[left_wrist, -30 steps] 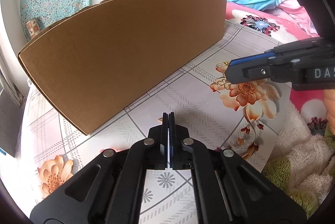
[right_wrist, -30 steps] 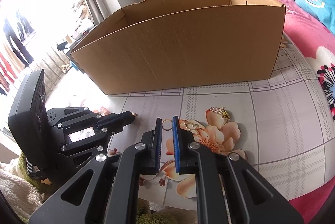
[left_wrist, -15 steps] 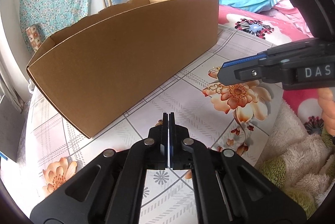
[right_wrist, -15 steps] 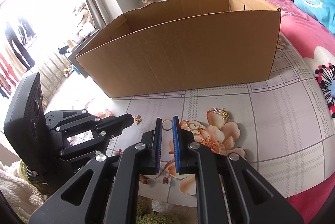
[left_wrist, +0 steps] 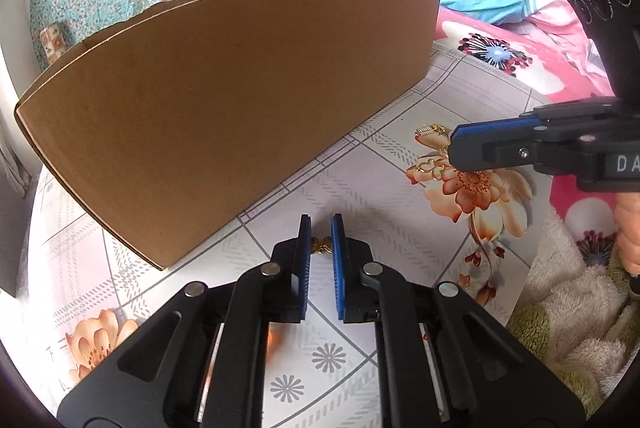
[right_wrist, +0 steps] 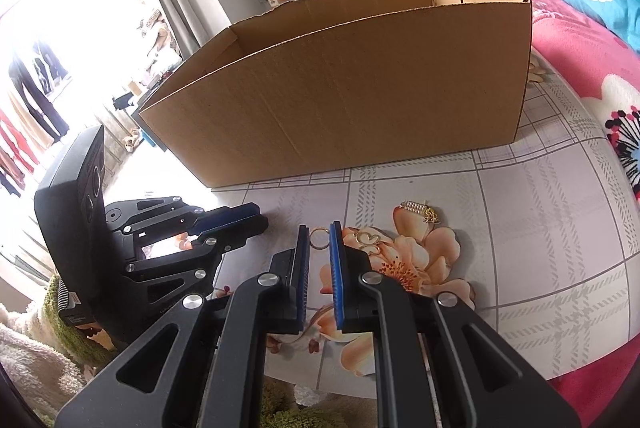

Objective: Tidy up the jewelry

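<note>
The right claw (left_wrist: 454, 148) shows white letters "DA" in the left view only. The left claw (left_wrist: 321, 228) has just been opening, a small gold charm (left_wrist: 322, 245) loose between its pads. The right claw's narrow gap frames a gold ring (right_wrist: 319, 238), ungripped.

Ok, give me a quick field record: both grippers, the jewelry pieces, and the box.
left gripper: jaws just opening, small gold charm between them, not pinched
right gripper: narrow gap, gold ring on cloth between the tips, not clamped
other jewelry: gold scroll piece; clasp piece
cardboard box: open-topped, behind the jewelry
surface: floral tablecloth

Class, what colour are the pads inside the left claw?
Blue, ribbed pads on black arms; the left wrist view shows them best.
</note>
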A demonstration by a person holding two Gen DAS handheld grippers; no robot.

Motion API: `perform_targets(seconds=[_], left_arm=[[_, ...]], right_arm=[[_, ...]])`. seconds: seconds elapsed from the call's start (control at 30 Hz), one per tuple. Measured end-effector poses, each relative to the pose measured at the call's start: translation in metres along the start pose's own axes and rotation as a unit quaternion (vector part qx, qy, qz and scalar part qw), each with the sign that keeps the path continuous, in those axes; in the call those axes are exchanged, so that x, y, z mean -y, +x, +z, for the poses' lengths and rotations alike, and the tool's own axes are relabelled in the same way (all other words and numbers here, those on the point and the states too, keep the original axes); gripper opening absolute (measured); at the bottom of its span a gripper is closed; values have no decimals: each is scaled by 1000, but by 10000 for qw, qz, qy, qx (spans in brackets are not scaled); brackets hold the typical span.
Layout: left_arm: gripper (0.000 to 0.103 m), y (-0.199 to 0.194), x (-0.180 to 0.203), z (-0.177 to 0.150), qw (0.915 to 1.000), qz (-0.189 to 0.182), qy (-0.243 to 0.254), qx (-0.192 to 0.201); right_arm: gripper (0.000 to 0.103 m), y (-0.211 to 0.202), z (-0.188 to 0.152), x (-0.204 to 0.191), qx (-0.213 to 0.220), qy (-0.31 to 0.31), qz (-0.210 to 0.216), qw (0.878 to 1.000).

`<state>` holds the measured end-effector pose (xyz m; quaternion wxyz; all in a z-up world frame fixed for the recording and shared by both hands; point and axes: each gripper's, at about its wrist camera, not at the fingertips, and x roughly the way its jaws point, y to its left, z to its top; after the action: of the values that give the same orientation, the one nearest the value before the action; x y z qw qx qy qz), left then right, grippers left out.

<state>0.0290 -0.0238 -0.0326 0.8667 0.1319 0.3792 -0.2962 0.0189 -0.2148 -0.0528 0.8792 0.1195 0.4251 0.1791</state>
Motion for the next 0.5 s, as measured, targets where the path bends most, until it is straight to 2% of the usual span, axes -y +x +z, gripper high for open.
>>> perform_targets(seconds=[0.2, 0.5], left_arm=[[7, -2, 4, -1, 9998, 99, 197, 26], [7, -17, 2, 1, 9997, 60, 103, 226]], right_arm=[[10, 2, 3, 1, 17, 7, 5, 10000], [10, -4, 2, -2, 93, -3, -44, 9999]])
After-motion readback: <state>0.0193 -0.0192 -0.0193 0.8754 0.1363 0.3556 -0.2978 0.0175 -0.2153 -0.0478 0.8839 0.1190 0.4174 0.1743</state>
